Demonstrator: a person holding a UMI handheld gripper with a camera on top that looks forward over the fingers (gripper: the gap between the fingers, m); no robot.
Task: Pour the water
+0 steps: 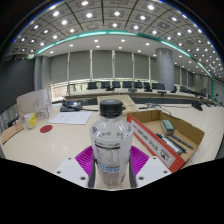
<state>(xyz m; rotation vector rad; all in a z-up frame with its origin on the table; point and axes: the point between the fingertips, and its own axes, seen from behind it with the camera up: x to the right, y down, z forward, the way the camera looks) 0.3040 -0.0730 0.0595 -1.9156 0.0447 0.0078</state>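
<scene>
Claw (pixel 111 160) pinches a clear water bottle (pixel 111 138), and we see both magenta pads (pixel 84 157) pressed on its sides. We note the bottle stands upright between the fingers, white cap (pixel 111 104) on top, label around its lower half. Left of it on the pale bench (pixel 45 140) we spot a small red object (pixel 45 127), then a white box (pixel 33 104) further back, papers (pixel 72 117) and a dark object (pixel 71 104) beyond. Right of the bottle we see an open cardboard box (pixel 160 133) with a red strip inside. Across the far side we see a long desk with chairs (pixel 125 87).
</scene>
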